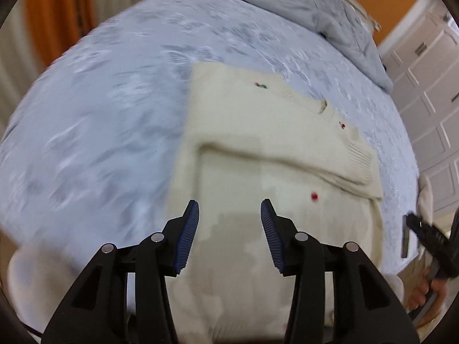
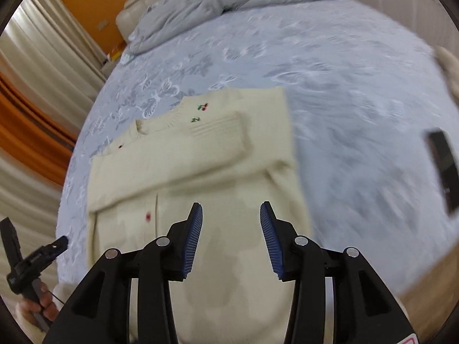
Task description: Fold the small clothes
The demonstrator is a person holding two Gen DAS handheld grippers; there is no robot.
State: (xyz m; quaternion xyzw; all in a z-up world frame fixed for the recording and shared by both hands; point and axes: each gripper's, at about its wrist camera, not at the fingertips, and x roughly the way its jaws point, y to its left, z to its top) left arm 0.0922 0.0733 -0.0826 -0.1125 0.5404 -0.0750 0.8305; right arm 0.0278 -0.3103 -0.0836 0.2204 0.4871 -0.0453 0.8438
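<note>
Cardigan [image 1: 258,149] on pale-blue bedspread [image 1: 100,114]

Bed covered by pale blue bedspread [image 1: 94,132] with woven leaf and butterfly pattern. Grey duvet [image 2: 218,3], crumpled, heaped at far end of bed, resting on the bedspread. Cream padded headboard [image 2: 137,8] behind the duvet. Orange wall [image 2: 86,3] beyond. Curtains [image 2: 37,66] cream with an orange band, beside bed. White panelled wardrobe doors [image 1: 430,86] on opposite side. Dark flat rectangular object [image 2: 443,169] lying on bedspread, blurred, identity unclear
</note>
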